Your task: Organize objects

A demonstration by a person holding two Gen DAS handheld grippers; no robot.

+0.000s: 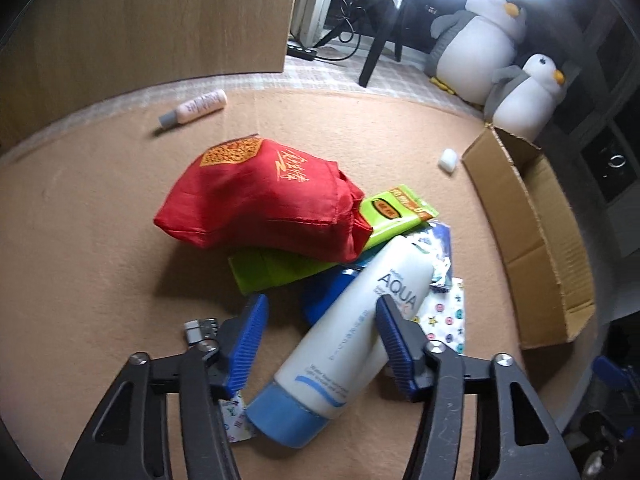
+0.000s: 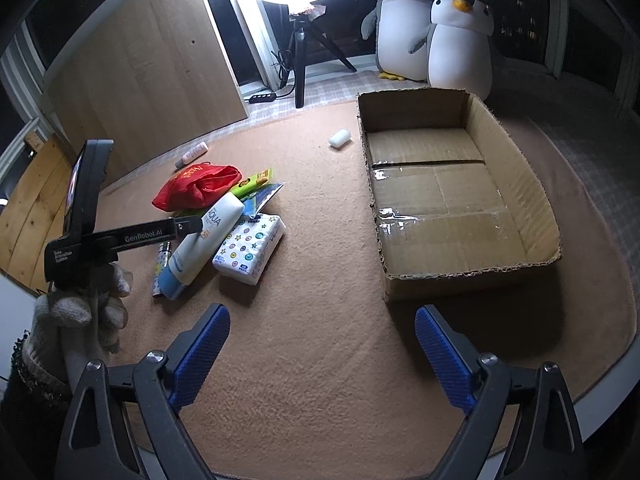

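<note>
A white AQUA tube with a blue cap (image 1: 360, 320) lies tilted on a pile on the tan mat. My left gripper (image 1: 323, 302) straddles it: the right pad (image 1: 396, 344) is at the tube's side, the left pad (image 1: 248, 340) stands off it with a gap, so the gripper is open. The right wrist view shows the left gripper (image 2: 188, 226) reaching the tube (image 2: 200, 248) from the left, held by a gloved hand (image 2: 80, 312). Under the tube lie a red cloth bag (image 1: 264, 196), a green packet (image 1: 396, 208) and a patterned tissue pack (image 2: 250, 248). My right gripper (image 2: 323, 314) hangs open over bare mat.
An open cardboard box (image 2: 452, 196) sits on the mat right of the pile. A pink bottle (image 1: 196, 106) and a small white object (image 2: 340, 137) lie farther back. A thin patterned stick (image 2: 162, 264) lies left of the tube. Two plush penguins (image 2: 432, 28) and a ring-light tripod (image 2: 300, 60) stand behind.
</note>
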